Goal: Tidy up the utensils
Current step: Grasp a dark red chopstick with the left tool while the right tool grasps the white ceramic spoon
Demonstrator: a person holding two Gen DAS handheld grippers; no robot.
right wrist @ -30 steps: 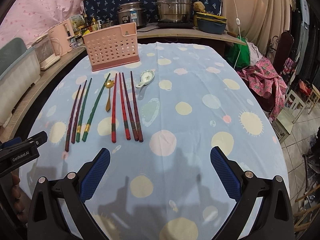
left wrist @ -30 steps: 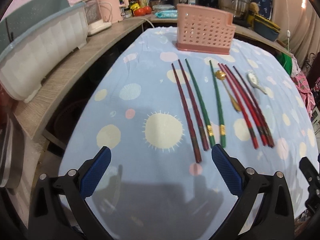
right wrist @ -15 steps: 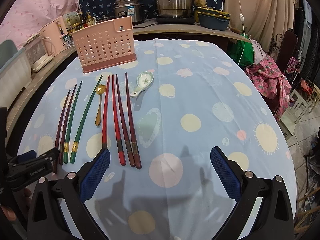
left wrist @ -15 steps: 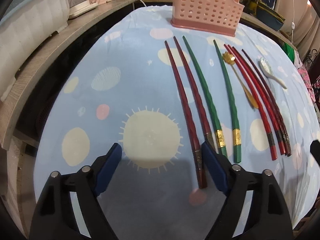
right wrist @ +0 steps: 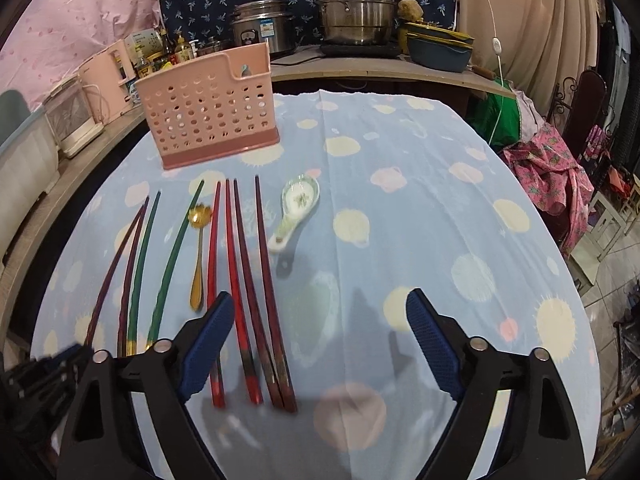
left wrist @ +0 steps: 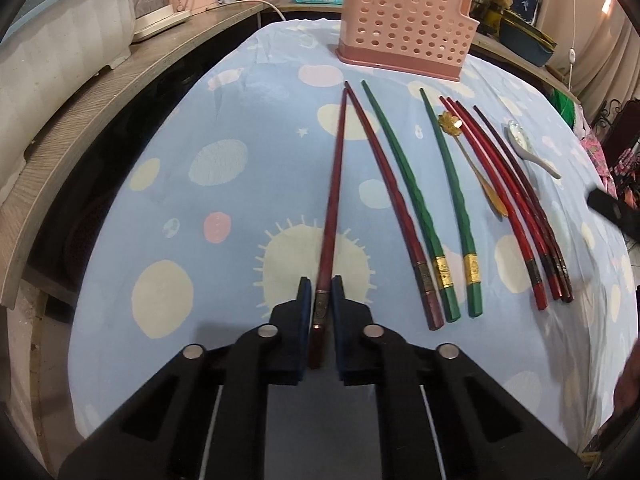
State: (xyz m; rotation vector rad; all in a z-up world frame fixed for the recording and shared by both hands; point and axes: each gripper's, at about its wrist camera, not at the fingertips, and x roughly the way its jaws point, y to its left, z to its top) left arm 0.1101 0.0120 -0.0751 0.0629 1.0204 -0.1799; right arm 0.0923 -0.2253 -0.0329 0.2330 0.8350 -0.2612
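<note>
Dark red chopstick [left wrist: 334, 200] lies leftmost in the utensil row, long axis toward the pink holder [left wrist: 404, 20], thin tip at the holder end (touching its twin's tip). Left gripper [left wrist: 320, 292] is closing, pads pinching its thick end. Right gripper [right wrist: 320, 344] is wide but closing over the red chopsticks [right wrist: 236, 300], not touching them.

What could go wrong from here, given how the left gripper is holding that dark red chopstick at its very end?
1. The left gripper, its jaws closing, pinches the dark red chopstick near its butt end; the long free length could swing or slip when lifted.
2. Its tip lies against the neighbouring dark red chopstick, which may get dragged out of line.
3. The right gripper, closing, straddles several red chopsticks and might catch more than one.
</note>
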